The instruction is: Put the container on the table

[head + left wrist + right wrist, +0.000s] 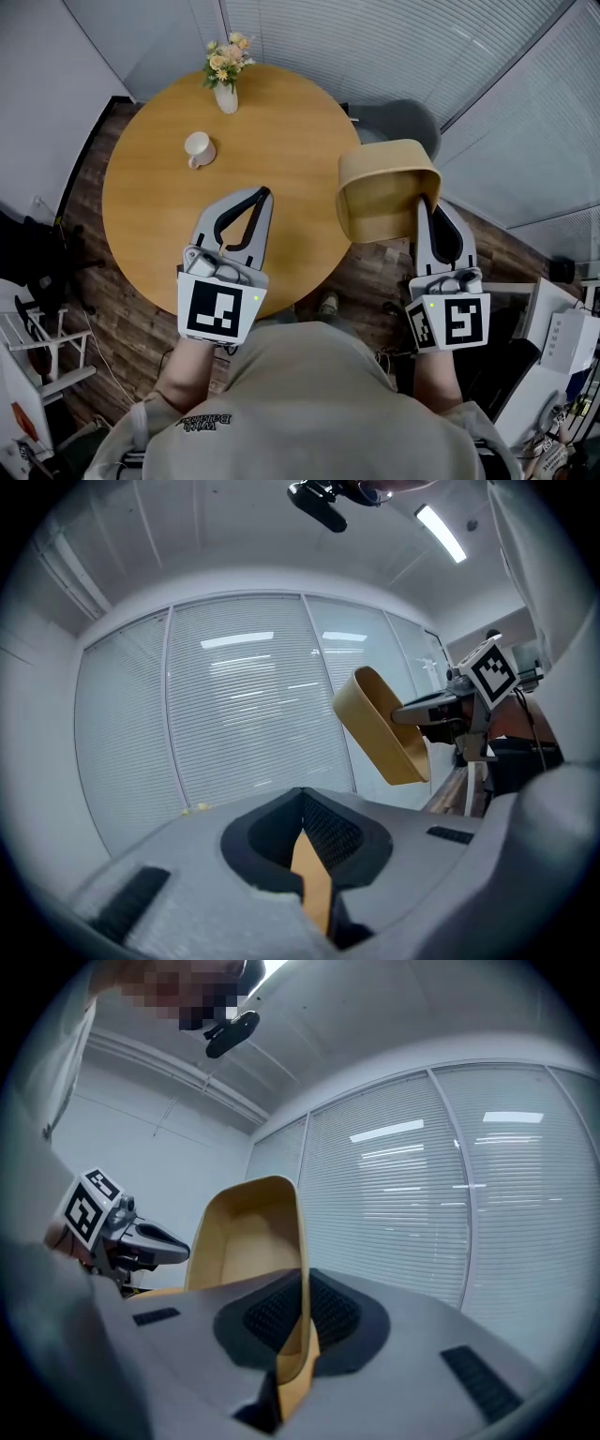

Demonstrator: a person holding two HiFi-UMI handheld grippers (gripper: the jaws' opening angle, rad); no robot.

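Head view shows a round wooden worktop [281, 141] filling the far left of the scene, with dark plank floor [375, 272] around its near and right sides and a grey chair [405, 122] just beyond its right edge. The tan container [384, 192] hangs at the worktop's right rim, tipped on its side so its open mouth faces near; its left part overlaps the rim and the rest is out over the floor. The right gripper view shows it [248, 1241] raised against the window blinds. The right claw [427, 211] is clamped on the container's right wall, which runs thin and upright between the two jaws in the right gripper view. The left claw [264, 192] hovers over the near part of the worktop, well apart from the container, its jaws drawn together at the tips with nothing between them; only a sliver of tan shows through the slit behind. A white vase [226, 97] of pale flowers [228, 58] stands at the far left edge of the worktop. A small white cup [198, 148] sits nearer, left of centre.
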